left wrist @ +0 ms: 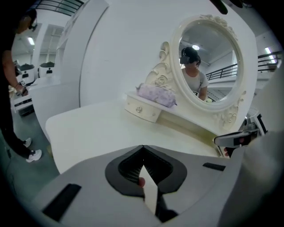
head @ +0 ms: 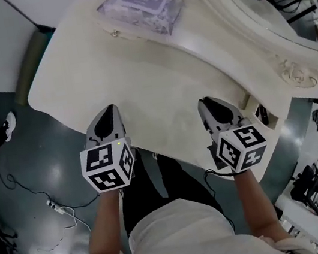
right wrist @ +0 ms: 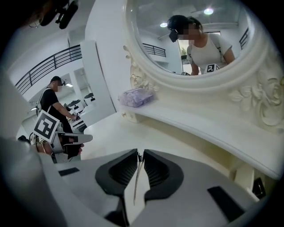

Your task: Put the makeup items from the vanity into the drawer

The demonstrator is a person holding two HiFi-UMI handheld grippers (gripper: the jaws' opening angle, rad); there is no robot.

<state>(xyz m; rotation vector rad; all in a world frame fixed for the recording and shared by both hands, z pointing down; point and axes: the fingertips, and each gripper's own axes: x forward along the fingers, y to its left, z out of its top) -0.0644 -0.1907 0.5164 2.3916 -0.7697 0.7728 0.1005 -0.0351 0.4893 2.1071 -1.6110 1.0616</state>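
With my left gripper (head: pixel 109 111) and right gripper (head: pixel 208 104) at the bare worktop's (head: pixel 139 84) near edge, jaws closed on nothing, I reckon I'm between picks; next I must open up and reach for the purple pack (head: pixel 140 5) atop the shut drawer (left wrist: pixel 142 110).

A glossy grey floor (head: pixel 32 170) is seen in the head view. A white power strip (head: pixel 56 207) is laid on it, and thin dark cables (head: pixel 9 180) are trailed around the strip. A white sneaker (head: pixel 10 124) is seen at the left edge. In the left gripper view, a bystander (left wrist: pixel 9 80) dressed in black is shown standing at a white counter (left wrist: pixel 53 102). In the right gripper view, a dark railing (right wrist: pixel 49 65) is seen along an upper level.
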